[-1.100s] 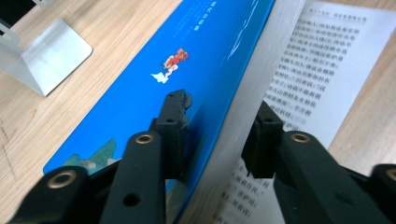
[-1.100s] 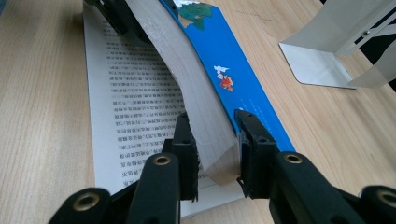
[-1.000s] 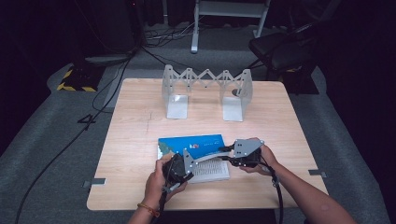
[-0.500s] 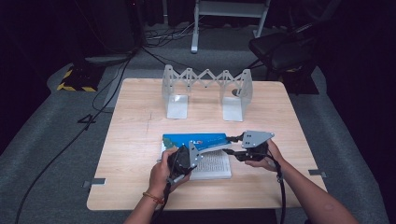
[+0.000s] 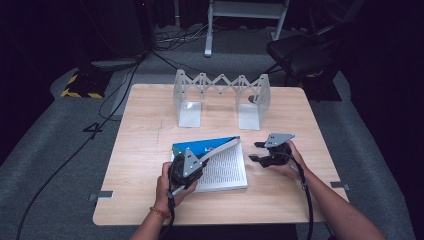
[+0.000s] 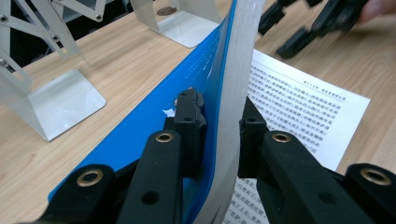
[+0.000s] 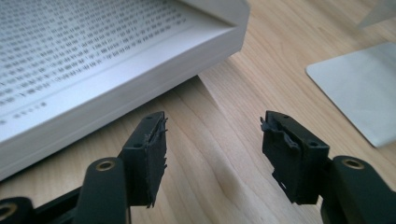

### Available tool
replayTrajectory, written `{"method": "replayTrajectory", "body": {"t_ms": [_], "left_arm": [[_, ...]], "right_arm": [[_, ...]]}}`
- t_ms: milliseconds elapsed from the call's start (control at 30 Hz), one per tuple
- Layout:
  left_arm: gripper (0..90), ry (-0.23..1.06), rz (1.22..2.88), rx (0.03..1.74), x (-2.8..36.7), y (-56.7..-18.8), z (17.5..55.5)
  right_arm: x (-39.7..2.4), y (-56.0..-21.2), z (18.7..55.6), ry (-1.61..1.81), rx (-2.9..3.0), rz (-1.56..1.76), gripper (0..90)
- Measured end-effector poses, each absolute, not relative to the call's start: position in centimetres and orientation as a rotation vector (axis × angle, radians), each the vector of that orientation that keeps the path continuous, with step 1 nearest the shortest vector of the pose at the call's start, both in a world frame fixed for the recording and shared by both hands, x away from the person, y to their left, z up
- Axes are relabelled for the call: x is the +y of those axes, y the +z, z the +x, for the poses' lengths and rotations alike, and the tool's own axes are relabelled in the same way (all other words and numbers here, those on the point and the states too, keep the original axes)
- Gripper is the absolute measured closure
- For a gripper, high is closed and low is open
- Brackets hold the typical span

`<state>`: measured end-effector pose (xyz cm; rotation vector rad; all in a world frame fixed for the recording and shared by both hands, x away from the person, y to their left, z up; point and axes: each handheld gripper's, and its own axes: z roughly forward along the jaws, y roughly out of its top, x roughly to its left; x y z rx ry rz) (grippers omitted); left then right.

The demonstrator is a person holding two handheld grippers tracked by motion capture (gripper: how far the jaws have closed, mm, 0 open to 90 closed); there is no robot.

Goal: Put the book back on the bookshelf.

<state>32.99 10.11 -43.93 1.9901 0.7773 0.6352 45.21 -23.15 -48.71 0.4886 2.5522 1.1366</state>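
Gripping blue cover (image 6: 154,126), left gripper (image 6: 217,135)

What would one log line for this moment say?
left gripper: shut on book cover | right gripper: open, jaws just opening, nothing between | book: open on table

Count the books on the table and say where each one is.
1. The book lies open at the near middle of the table, in front of the metal rack; the left gripper clamps its raised blue cover. None looks hidden.
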Motion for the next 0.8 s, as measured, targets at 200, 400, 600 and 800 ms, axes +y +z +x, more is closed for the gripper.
{"method": "replayTrajectory", "body": {"t_ms": [200, 400, 600, 800], "left_arm": [[75.7, 0.613, 1.948, 0.78, 10.7, -43.9, 32.9], [75.2, 0.572, 1.919, 0.77, 11.1, -44.3, 33.0], [74.7, 0.528, 1.845, 0.775, 11.2, -44.0, 33.3], [73.5, 0.478, 1.903, 0.698, 7.7, -44.2, 33.8]], "right_arm": [[-21.4, -50.1, 45.3, 1.158, 2.602, 0.407, 37.8], [-21.0, -49.9, 45.2, 1.264, 2.583, 0.358, 43.5], [-21.6, -47.2, 44.7, 1.449, 2.461, 0.394, 51.5], [-22.8, -44.6, 44.2, 1.499, 2.374, 0.397, 51.3]]}}
